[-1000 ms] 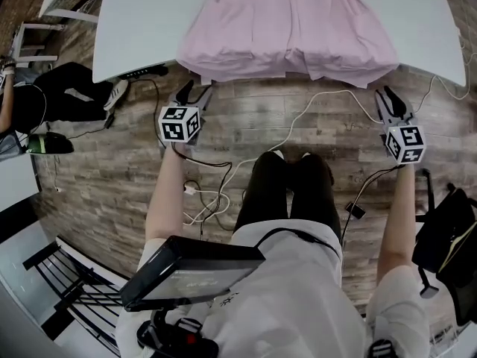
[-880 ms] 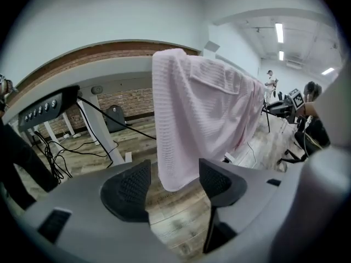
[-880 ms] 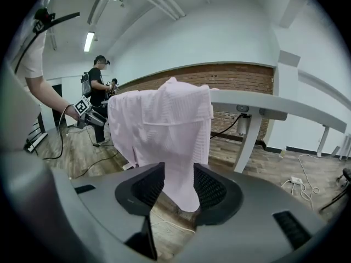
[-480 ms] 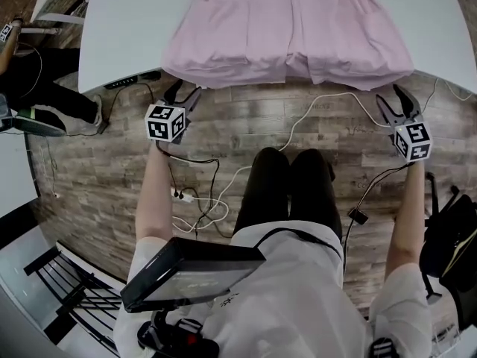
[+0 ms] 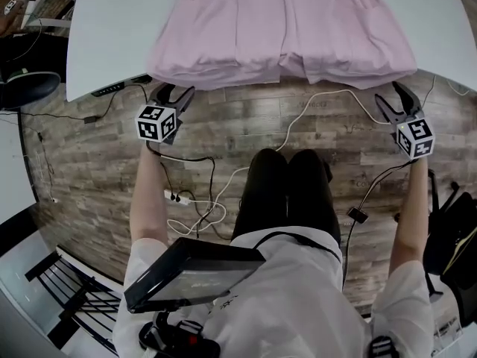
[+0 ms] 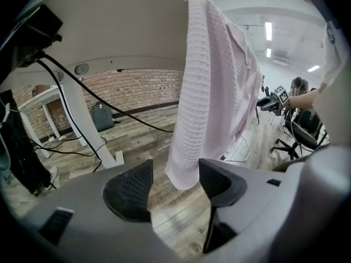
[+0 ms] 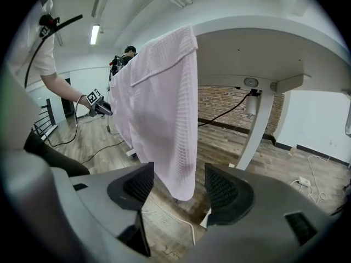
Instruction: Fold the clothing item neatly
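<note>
While the pink garment (image 5: 283,28) lies on the white table (image 5: 112,43), hem hanging over the near edge | left gripper (image 5: 173,94) and right gripper (image 5: 393,99) sit just below its two corners, equally near | jaws have just been opening, now wide, a corner between each pair, unpinched

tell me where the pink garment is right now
In the head view the pink garment lies top centre on the white table, its hem draped over the near edge above the wood floor, ahead of the person's legs.
</note>
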The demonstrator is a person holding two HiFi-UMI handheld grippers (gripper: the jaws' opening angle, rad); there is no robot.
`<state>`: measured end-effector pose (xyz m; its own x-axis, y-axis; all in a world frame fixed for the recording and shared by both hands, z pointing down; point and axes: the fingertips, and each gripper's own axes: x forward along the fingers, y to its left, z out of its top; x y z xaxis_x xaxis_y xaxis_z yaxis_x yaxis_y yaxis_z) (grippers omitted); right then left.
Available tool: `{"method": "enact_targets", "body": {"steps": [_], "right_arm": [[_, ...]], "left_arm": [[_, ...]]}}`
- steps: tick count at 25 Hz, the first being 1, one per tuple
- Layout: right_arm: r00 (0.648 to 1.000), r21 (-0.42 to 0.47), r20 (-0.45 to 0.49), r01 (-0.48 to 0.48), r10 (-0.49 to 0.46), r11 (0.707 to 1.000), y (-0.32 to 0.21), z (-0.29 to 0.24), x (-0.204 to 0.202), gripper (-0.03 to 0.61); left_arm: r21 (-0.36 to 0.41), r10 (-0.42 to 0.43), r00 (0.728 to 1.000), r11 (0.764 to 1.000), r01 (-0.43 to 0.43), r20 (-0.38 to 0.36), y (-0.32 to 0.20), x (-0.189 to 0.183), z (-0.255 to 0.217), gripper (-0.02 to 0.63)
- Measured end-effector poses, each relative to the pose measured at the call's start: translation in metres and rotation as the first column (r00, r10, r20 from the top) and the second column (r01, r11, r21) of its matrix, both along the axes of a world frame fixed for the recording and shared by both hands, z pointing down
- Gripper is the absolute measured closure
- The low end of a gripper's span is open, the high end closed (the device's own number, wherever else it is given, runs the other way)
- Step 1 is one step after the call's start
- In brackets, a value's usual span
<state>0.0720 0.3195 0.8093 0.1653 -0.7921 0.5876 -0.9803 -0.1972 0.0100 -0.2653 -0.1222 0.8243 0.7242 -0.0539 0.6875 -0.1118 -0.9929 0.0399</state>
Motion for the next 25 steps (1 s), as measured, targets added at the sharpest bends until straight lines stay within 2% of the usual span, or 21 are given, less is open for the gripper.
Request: {"method": "enact_targets", "body": {"steps": [4, 10, 16, 17, 18, 19, 20, 25], "right_arm": [[0.998, 0.058, 0.060, 0.019, -0.022, 0.998, -0.013, -0.003, 0.003, 0.308], [0.993, 0.108, 0.087, 0.066, -0.075, 0.992, -0.026, -0.008, 0.014, 0.308], [0.988, 0.117, 0.109, 0.093, -0.106, 0.989, -0.030, 0.008, 0.013, 0.308], [0.988, 0.122, 0.108, 0.097, -0.111, 0.988, -0.031, 0.011, 0.014, 0.312], [0.988, 0.130, 0.106, 0.100, -0.114, 0.986, -0.032, 0.013, 0.014, 0.391], [0.987, 0.139, 0.109, 0.100, -0.115, 0.985, -0.032, 0.014, 0.013, 0.557], [0.986, 0.147, 0.117, 0.101, -0.119, 0.984, -0.031, 0.013, 0.010, 0.568], [0.975, 0.141, 0.159, 0.134, -0.156, 0.981, -0.024, -0.009, -0.022, 0.568]], "left_arm": [[-0.007, 0.007, 1.000, 1.000, -0.007, -0.021, -0.005, 0.001, -0.002, 0.356], [-0.013, 0.107, 0.992, 0.994, -0.108, -0.070, 0.004, 0.017, -0.006, 0.356], [-0.022, 0.138, 0.988, 0.990, -0.140, -0.076, 0.006, 0.018, 0.013, 0.357], [-0.014, 0.135, 0.988, 0.991, -0.137, -0.077, 0.004, 0.019, 0.016, 0.376], [-0.007, 0.128, 0.988, 0.992, -0.129, -0.083, 0.002, 0.019, 0.017, 0.462], [-0.010, 0.122, 0.988, 0.992, -0.123, -0.092, 0.002, 0.020, 0.015, 0.560], [-0.025, 0.123, 0.988, 0.992, -0.126, -0.098, 0.005, 0.019, 0.014, 0.597], [-0.122, 0.146, 0.985, 0.980, -0.156, -0.088, 0.035, 0.001, -0.004, 0.598]]}}
